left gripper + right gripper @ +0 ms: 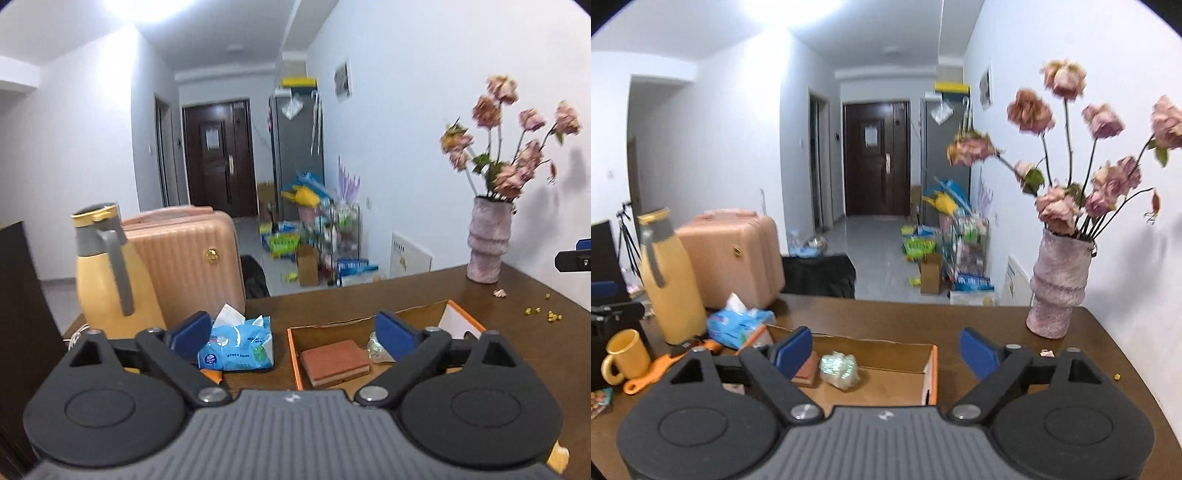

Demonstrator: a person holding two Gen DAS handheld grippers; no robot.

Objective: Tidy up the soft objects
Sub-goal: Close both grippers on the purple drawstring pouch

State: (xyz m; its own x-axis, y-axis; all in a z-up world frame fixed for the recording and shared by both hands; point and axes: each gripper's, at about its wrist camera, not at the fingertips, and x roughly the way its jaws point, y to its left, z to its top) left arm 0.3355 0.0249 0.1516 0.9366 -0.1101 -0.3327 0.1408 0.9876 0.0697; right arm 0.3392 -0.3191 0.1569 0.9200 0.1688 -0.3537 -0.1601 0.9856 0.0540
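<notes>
Sponge [334, 363], red-brown over a pale layer, lies flat in box [294, 354].

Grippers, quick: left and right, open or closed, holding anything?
Left gripper: open, holding nothing, above the tissue pack and orange box.
Right gripper: open, holding nothing, over the orange box.

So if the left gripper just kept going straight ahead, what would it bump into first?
Probably the red-brown sponge block lying in the orange cardboard box, between the open fingers of the left gripper. Depth is unclear; it might pass above.
</notes>
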